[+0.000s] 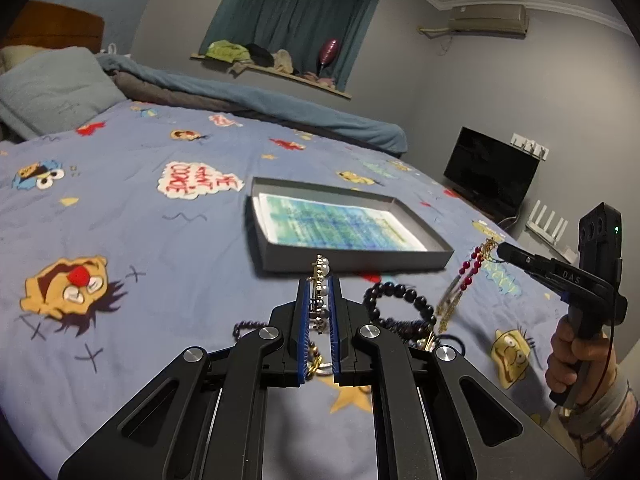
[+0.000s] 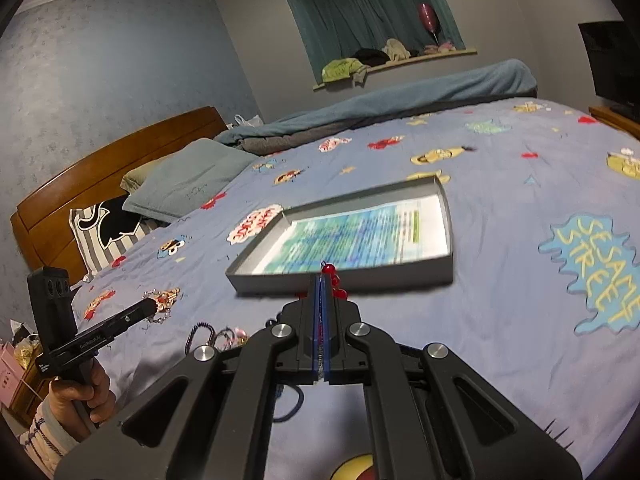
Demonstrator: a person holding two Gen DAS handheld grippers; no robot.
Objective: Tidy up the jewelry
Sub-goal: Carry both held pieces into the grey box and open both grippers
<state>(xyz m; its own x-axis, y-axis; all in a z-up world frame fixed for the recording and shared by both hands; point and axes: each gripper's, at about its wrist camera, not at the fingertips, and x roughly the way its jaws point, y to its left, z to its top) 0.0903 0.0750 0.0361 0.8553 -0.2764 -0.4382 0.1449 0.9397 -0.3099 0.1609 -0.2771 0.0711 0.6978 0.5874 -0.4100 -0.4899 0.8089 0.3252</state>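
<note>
On the cartoon-print bedsheet [image 1: 132, 208] I log a shallow grey box [image 1: 344, 258] holding a printed sheet, open side up, ahead of both tools. The left wrist view alone shows my left gripper [image 1: 323, 280] clamped on a pearl-and-gold chain [image 1: 322, 276] that runs up between its blue pads, with a dark bead bracelet [image 1: 400, 300] lying just right of it; the same view shows the right gripper [image 1: 502, 251] from the side, a red bead strand [image 1: 472, 270] and a blurred gold chain hanging from its tip. The right wrist view gives the reverse: its fingers pressed together on that strand [image 2: 330, 270], red beads peeping out at the tip, and the left gripper [image 2: 154, 304] at far left with its chain draped from the end. Each tool points a little downward, held by a hand [image 1: 576, 356] on the grip (sleeve cuff cut off at the frame edge). More small pieces [image 2: 224, 334] near the linkage are too hidden to identify.
</note>
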